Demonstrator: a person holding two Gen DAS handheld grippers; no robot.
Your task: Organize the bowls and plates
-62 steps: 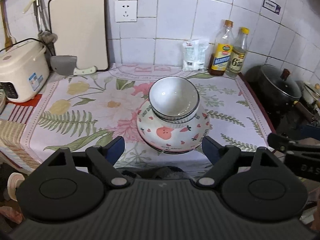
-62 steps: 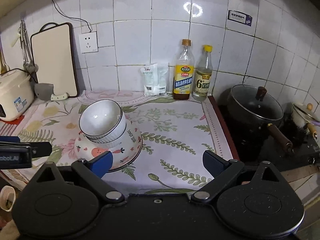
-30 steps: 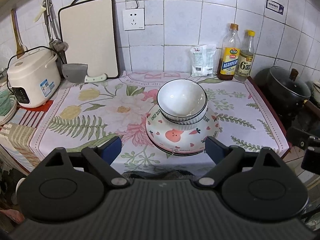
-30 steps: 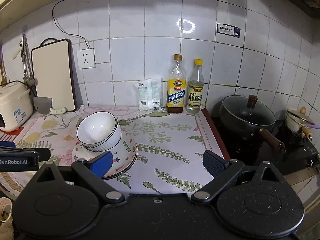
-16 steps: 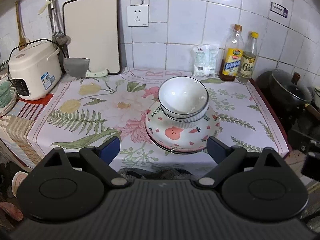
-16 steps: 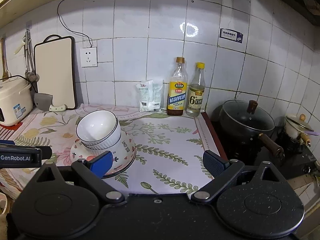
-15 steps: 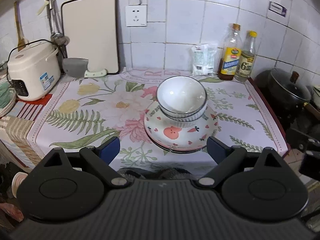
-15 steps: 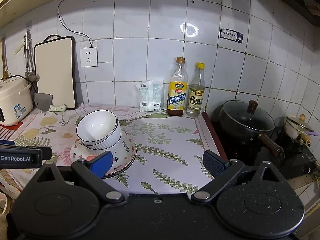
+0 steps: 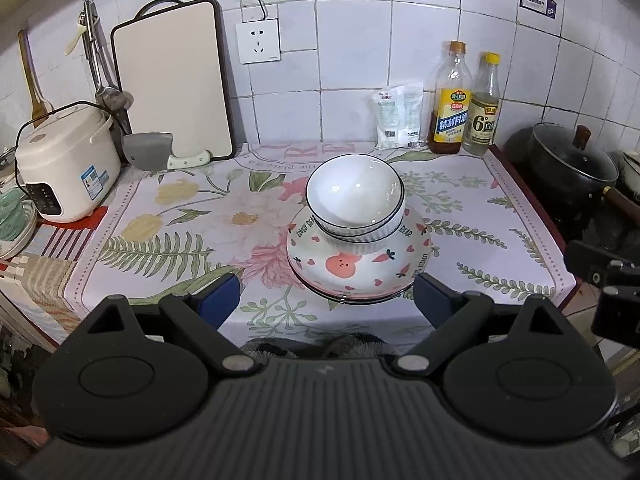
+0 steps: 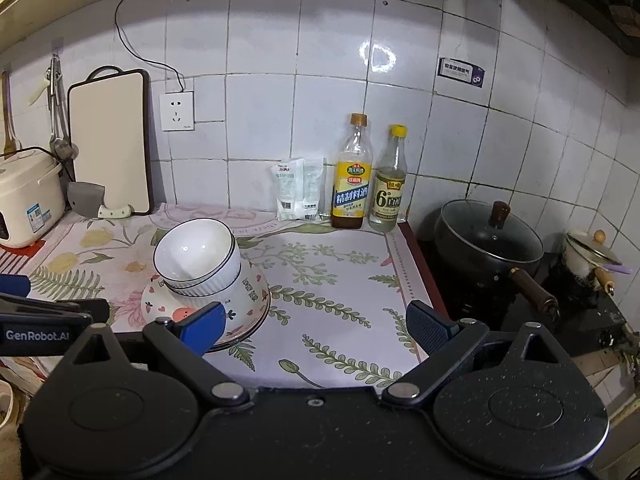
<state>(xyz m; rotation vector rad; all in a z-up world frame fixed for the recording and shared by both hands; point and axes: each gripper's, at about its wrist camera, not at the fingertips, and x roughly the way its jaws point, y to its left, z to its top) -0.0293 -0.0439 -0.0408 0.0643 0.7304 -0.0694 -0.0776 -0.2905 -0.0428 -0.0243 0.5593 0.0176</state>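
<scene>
Two white bowls with dark rims sit nested and tilted on a stack of patterned plates with pink rabbit and carrot prints, on the floral tablecloth. My left gripper is open, held back at the counter's front edge just short of the plates, with nothing between its fingers. My right gripper is open too, to the right of the stack, empty. Its left fingertip overlaps the plates in the view.
A rice cooker and cutting board with a cleaver stand at the back left. Two bottles and white packets line the wall. A black lidded pot and a small pot sit on the stove, right.
Both grippers have drawn back and risen from the counter, so the stack looks smaller and farther. Bowls and plates have not moved. Both grippers stayed open.
</scene>
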